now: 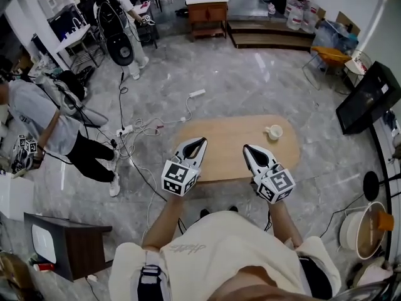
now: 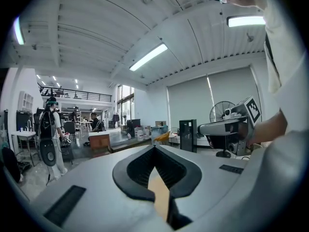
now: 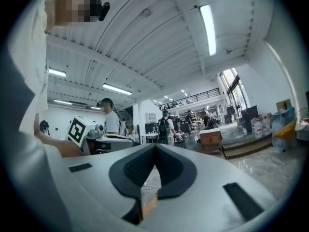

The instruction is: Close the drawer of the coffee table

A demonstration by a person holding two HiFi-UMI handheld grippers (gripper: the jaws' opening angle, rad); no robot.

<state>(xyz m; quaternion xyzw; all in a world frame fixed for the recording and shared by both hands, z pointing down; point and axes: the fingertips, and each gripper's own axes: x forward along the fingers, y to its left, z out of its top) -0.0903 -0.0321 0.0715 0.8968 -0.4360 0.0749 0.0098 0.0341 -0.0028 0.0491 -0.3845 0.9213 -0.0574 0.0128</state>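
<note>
Head view: left tongs, right tongs, both closed, empty, above bench near edge. Drawer apparently hidden; blind shove may topple cup.

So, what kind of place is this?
Likely an open lab or workshop, not a home: cables trail over the floor beside the coffee table, a person carries gear, and a mezzanine runs under a high ceiling.
</note>
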